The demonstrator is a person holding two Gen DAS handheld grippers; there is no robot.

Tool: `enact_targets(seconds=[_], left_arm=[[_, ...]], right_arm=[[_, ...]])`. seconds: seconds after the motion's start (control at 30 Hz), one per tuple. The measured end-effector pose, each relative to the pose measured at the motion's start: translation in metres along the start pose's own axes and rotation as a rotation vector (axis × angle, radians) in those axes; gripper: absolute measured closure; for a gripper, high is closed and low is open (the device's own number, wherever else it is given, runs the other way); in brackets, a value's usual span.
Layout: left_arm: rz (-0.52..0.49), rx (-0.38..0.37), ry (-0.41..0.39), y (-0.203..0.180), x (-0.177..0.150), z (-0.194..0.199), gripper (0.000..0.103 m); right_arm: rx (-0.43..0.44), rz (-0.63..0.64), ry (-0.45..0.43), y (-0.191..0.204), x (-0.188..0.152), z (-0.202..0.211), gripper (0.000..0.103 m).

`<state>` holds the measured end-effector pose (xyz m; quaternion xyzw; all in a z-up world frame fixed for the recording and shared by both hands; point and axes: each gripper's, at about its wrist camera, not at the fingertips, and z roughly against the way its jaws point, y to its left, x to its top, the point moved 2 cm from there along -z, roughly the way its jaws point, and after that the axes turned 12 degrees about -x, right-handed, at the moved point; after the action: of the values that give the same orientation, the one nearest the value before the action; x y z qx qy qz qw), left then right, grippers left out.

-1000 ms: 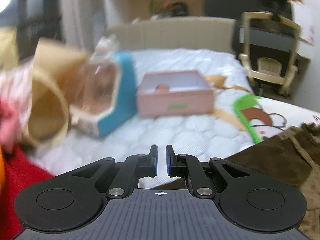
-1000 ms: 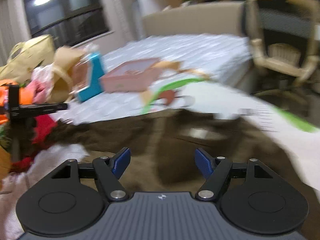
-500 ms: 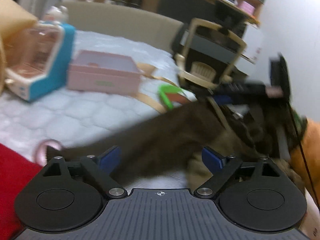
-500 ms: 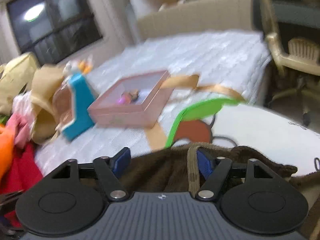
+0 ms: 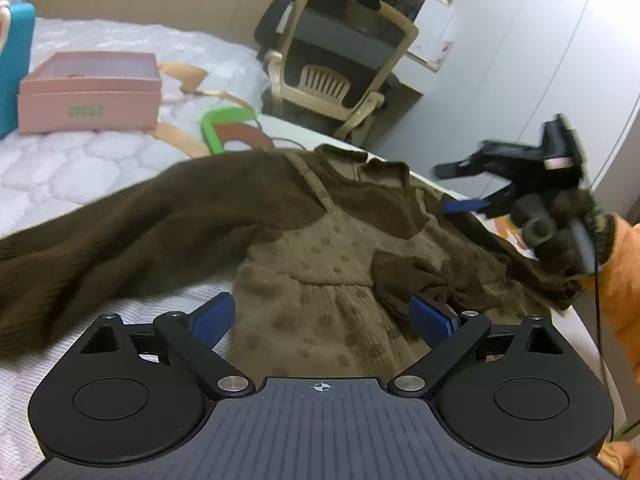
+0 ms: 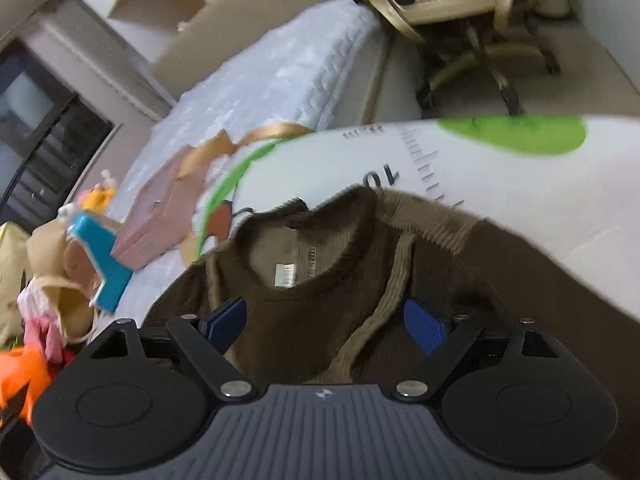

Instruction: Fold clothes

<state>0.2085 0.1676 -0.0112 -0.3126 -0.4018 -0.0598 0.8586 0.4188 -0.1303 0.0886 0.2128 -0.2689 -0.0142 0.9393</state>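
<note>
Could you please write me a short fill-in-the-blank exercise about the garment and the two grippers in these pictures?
1. The jaws of the left gripper are ____.
2. The dress lies spread on the ____.
3. The box beyond the dress is ____ in colour.
4. The right gripper hovers open over the dress's ____.

Missing words: open; bed; pink; neckline

A small brown dress point(image 5: 320, 280), with dark fuzzy sleeves and collar, a lighter dotted corduroy pinafore front and a dark bow at the waist, lies spread face up on the bed, one sleeve stretched out sideways, its neck label point(image 6: 285, 275) showing.
</note>
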Motion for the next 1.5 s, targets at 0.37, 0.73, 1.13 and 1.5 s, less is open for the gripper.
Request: enact_targets(seconds=[0.37, 0.73, 1.13, 1.5], left_arm=[[-0.085, 0.067, 0.04, -0.036, -0.022, 0.019, 0.004], [-0.146, 0.029, 0.098, -0.077, -0.048, 0.012, 0.002], [-0.339, -0.089, 0.19, -0.149, -0.083, -0.019, 0.002], [-0.696, 0.045, 0.277, -0.216, -0.122, -0.08, 0.076]], right_arm=[[-0.001, 0.227, -0.152, 0.024, -0.01, 0.028, 0.015], [0.151, -0.151, -0.17, -0.003, 0.015, -0.028, 0.012], [-0.14, 0.364, -0.291, -0.026, -0.096, 0.107, 0.012], [-0.178, 0.43, -0.381, -0.077, -0.206, 0.21, 0.01]])
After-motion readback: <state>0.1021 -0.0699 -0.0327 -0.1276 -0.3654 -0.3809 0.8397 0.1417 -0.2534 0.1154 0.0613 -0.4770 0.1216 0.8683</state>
